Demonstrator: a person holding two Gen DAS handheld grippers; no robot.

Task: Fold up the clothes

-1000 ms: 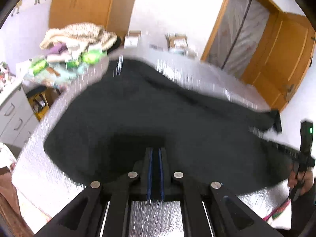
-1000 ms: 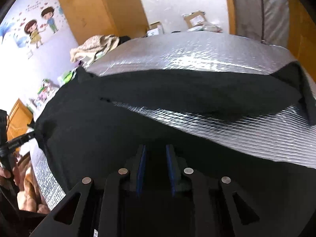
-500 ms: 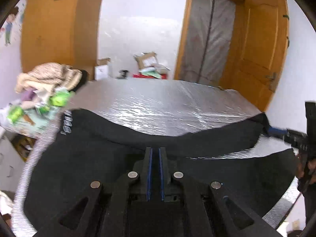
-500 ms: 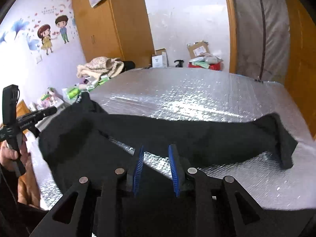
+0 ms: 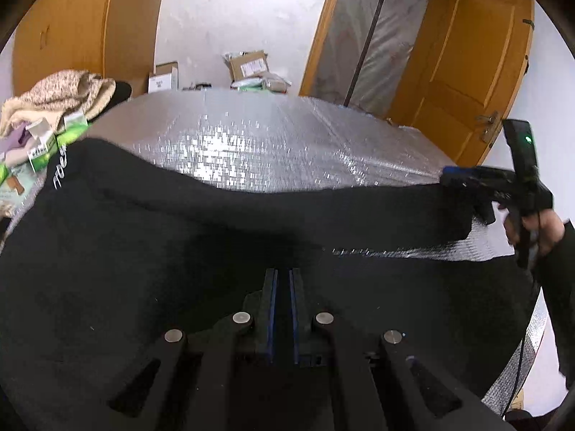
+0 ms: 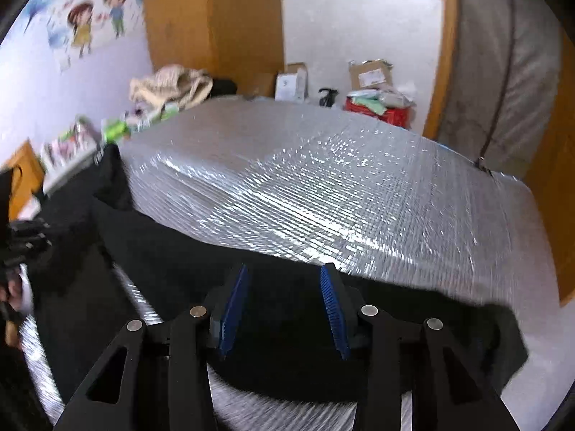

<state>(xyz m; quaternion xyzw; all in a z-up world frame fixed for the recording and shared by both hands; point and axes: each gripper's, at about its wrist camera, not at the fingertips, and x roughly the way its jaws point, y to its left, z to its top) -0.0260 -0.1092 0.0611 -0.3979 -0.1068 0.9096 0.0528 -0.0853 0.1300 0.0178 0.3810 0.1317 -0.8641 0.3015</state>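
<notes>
A black garment (image 5: 151, 251) lies across the near part of a silver quilted table (image 5: 258, 143), its far fold running left to right. My left gripper (image 5: 282, 273) is shut on the garment's near edge, blue pads almost touching. My right gripper (image 6: 284, 280) is open, its blue pads wide apart over the black garment (image 6: 287, 344), which lies loose beneath them. It also shows in the left wrist view (image 5: 467, 179), at the garment's right end, with the hand behind it. The left gripper appears blurred at the left edge of the right wrist view (image 6: 25, 237).
A pile of beige clothes (image 5: 57, 93) and green packets (image 5: 68, 136) sit at the table's far left. Cardboard boxes (image 5: 248, 68) stand against the back wall. An orange door (image 5: 478, 72) is at right. The far half of the table (image 6: 323, 186) is bare foil.
My right gripper has opened wide and let go of the garment, which has dropped onto the table under it. The garment's far fold has come nearer. My left gripper stays shut.
</notes>
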